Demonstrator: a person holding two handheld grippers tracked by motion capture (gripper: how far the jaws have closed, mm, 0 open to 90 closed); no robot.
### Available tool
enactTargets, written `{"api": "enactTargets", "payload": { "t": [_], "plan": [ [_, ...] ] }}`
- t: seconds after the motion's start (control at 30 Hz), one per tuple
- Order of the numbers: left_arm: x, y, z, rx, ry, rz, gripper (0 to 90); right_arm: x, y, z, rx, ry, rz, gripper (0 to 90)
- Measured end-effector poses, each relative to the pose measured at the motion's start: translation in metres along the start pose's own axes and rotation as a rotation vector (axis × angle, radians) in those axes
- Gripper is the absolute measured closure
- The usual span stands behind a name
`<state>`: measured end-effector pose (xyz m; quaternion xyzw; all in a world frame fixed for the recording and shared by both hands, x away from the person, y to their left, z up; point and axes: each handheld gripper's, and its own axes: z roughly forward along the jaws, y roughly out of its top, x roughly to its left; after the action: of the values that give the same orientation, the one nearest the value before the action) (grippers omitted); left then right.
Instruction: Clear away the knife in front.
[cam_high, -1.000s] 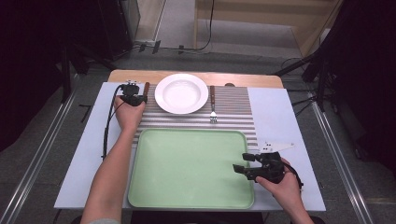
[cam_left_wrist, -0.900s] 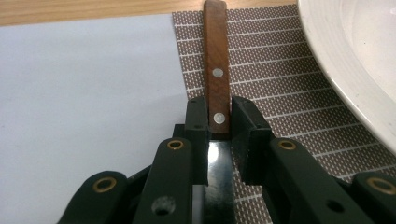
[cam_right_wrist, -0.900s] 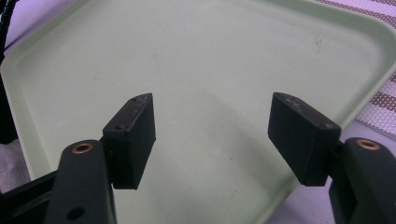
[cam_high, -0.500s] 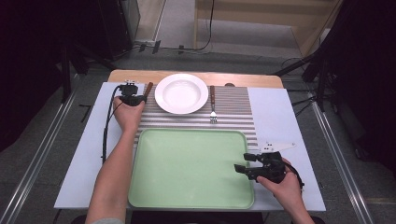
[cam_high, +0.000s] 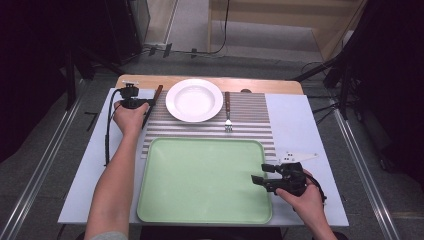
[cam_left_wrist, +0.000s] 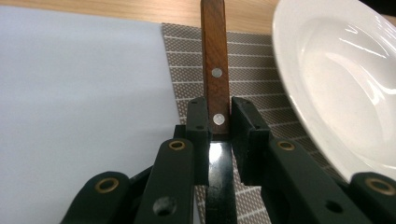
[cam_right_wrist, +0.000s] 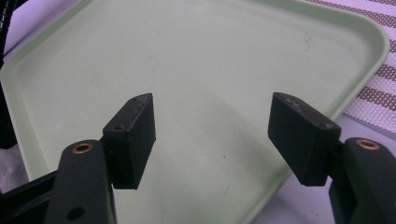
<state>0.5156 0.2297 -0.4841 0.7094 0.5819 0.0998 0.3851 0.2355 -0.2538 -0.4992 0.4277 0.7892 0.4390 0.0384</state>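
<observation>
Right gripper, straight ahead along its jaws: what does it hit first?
Most likely the flat floor of the pale green plastic tray. The right gripper has its jaws wide open with nothing between them, aimed down over the tray's bare surface. How high it sits above the tray is hard to judge.

Left gripper, black jaws with brass rivets, black trailing cable; right gripper, black square pads, grey sleeve edge

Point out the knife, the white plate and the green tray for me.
knife (cam_left_wrist: 215, 60): left gripper view, on its wooden handle.
white plate (cam_high: 194, 100): high view, on its centre well.
green tray (cam_high: 200, 175): high view, on its bare floor.
</observation>
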Motion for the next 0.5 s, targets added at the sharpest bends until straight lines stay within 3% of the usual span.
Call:
{"api": "enactTargets", "payload": {
  "t": [0.1, 0.3, 0.5],
  "plan": [
    [-0.001, 0.004, -0.007, 0.007, -0.048, -0.015, 77.6, 0.000, 0.000, -0.001, -0.005, 0.014, 0.014, 31.3],
    [-0.002, 0.011, -0.021, 0.026, -0.079, -0.001, 77.6, 0.002, 0.000, -0.001, -0.012, 0.022, 0.010, 31.3],
    [-0.012, 0.016, -0.036, 0.041, -0.117, 0.042, 77.6, 0.001, 0.001, 0.000, -0.006, 0.016, 0.010, 31.3]
  ]
}}
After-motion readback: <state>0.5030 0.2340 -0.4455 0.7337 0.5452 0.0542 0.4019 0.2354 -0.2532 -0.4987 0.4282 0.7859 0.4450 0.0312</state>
